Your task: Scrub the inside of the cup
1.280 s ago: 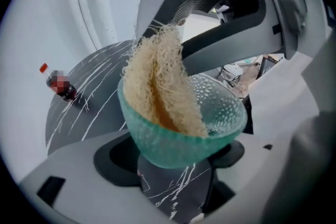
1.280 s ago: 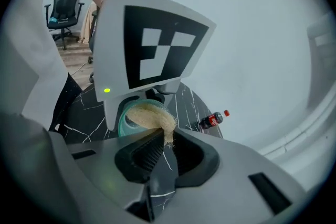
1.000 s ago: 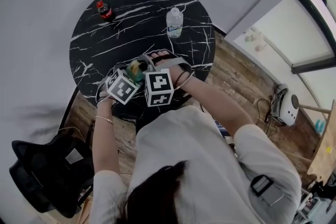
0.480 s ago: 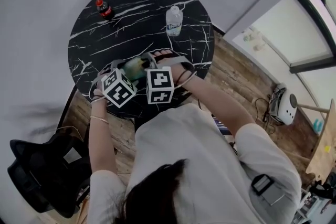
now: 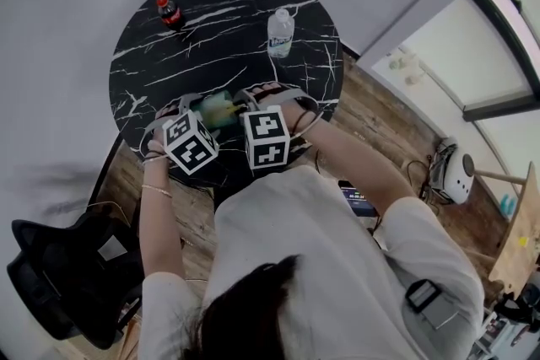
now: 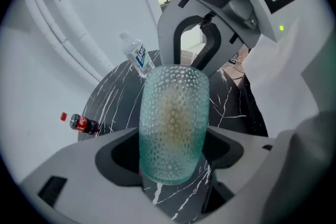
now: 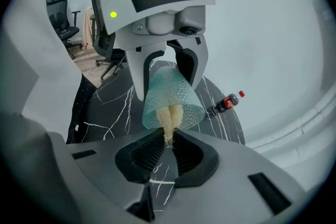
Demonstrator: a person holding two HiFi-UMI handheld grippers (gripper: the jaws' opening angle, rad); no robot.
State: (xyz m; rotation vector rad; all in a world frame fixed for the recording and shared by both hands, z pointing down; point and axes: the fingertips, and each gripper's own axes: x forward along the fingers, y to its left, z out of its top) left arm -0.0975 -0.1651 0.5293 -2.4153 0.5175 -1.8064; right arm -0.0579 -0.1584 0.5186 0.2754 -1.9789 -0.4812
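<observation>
A teal dimpled glass cup (image 6: 173, 123) sits between my left gripper's (image 6: 170, 152) jaws, which are shut on its sides. In the head view the cup (image 5: 218, 110) is held just above the near part of the black marble table (image 5: 219, 21). My right gripper (image 7: 169, 147) is shut on the tail of a pale yellow fibrous scrubber (image 7: 169, 118). The rest of the scrubber reaches into the cup's (image 7: 181, 94) open mouth. The right gripper (image 6: 191, 57) shows beyond the cup's mouth in the left gripper view, and the scrubber shows as a yellowish patch through the glass.
A small cola bottle (image 5: 170, 13) lies at the table's far left. A clear water bottle (image 5: 280, 33) stands at the far right. A black office chair (image 5: 67, 282) is on the wooden floor at the lower left, and white walls run close behind the table.
The left gripper has rolled and shifted a little to the left with the cup. The right gripper has moved slightly to the right and toward me, still at the cup's mouth.
</observation>
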